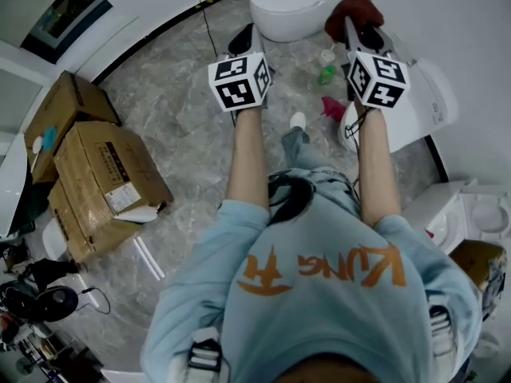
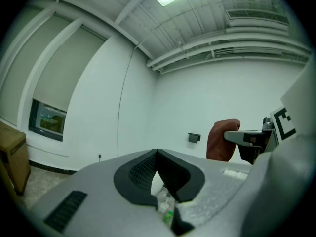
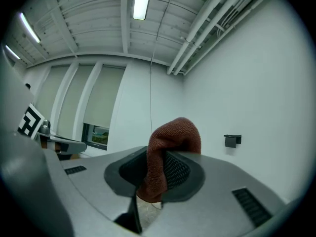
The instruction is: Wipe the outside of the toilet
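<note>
A white toilet stands on the marble floor at the top of the head view. My right gripper is shut on a red-brown cloth, held up beside the toilet's right side. In the right gripper view the cloth hangs folded over the closed jaws of that gripper. My left gripper is raised in front of the toilet's left side. Its jaws meet at the tips with nothing between them in the left gripper view. That view also shows the cloth off to the right.
Stacked cardboard boxes sit at the left. A green bottle, a pink item and a small cup lie on the floor by the toilet. Another white fixture and a second toilet stand at the right.
</note>
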`<act>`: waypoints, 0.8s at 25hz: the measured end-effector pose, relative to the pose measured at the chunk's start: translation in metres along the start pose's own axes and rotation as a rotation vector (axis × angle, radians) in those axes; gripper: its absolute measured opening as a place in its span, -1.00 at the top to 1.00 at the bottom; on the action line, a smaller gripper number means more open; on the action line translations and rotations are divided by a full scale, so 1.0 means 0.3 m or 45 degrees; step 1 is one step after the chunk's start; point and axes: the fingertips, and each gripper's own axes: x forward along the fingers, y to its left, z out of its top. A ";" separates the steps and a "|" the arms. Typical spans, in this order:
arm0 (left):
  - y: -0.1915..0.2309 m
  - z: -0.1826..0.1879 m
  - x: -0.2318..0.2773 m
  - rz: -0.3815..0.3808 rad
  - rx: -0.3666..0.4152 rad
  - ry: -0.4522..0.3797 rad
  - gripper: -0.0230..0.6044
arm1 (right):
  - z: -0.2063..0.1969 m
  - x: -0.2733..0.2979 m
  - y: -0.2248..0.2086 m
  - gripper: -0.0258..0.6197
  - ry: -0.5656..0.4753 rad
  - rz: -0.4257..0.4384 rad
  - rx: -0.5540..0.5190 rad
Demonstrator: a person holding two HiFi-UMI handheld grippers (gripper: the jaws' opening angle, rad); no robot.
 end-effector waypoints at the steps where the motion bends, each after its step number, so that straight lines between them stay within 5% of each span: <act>1: 0.010 0.013 0.017 0.022 0.020 -0.015 0.95 | 0.004 0.025 -0.019 0.70 0.001 -0.011 -0.015; 7: 0.075 0.037 0.191 0.072 0.072 -0.036 0.95 | -0.054 0.217 -0.150 0.70 -0.013 -0.063 0.049; 12: 0.095 0.026 0.412 0.094 0.147 -0.065 0.95 | -0.102 0.417 -0.265 0.70 0.015 -0.107 -0.027; 20: 0.032 -0.131 0.932 -0.028 0.115 0.103 0.95 | -0.260 0.830 -0.522 0.70 0.047 -0.053 0.101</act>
